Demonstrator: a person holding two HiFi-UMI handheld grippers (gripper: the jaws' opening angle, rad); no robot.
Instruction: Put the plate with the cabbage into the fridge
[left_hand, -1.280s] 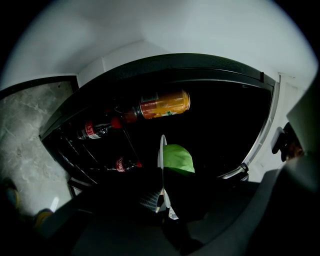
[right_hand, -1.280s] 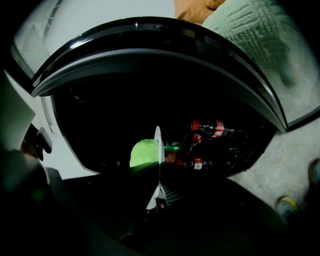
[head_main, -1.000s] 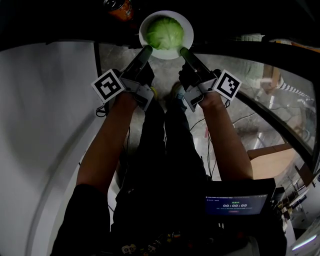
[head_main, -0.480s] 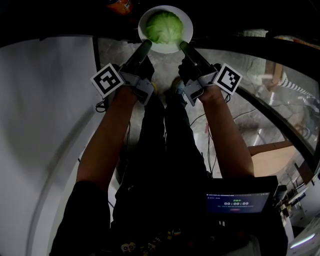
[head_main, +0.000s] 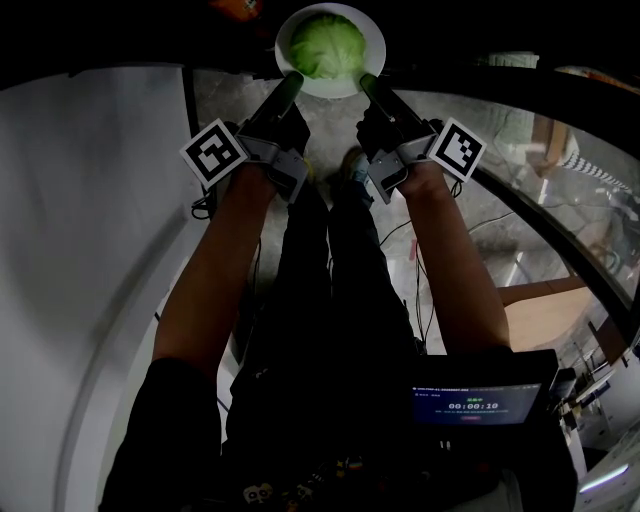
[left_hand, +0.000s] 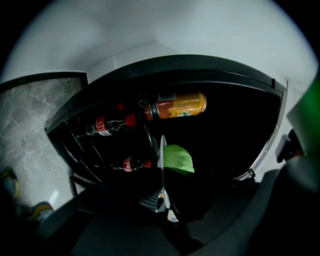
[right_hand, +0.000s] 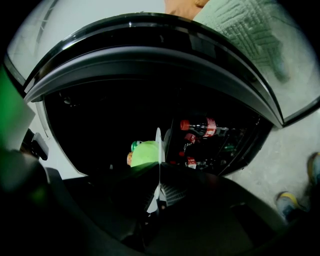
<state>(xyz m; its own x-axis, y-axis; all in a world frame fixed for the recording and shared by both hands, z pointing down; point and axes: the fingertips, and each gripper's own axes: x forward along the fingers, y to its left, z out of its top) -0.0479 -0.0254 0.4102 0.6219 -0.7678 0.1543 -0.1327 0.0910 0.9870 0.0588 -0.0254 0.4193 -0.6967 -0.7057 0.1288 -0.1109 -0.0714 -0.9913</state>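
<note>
Clamping the left rim of the white plate (head_main: 380, 45), the left gripper (head_main: 291, 82) reaches to the top centre of the head view. The cabbage (head_main: 327, 42) sits on the plate, against the dark fridge (left_hand: 230, 125) interior. The right gripper (head_main: 367, 82) is clenched on the plate's right rim.

The cabbage (head_main: 328, 42) sits on the plate (head_main: 332, 91). The left gripper (head_main: 290, 84) holds the plate's left edge, and the right gripper (head_main: 368, 84) holds its right edge. A can (left_hand: 180, 105) lies behind the plate. Bottles (left_hand: 107, 125) lie lower than the plate, in the fridge (left_hand: 200, 65).
</note>
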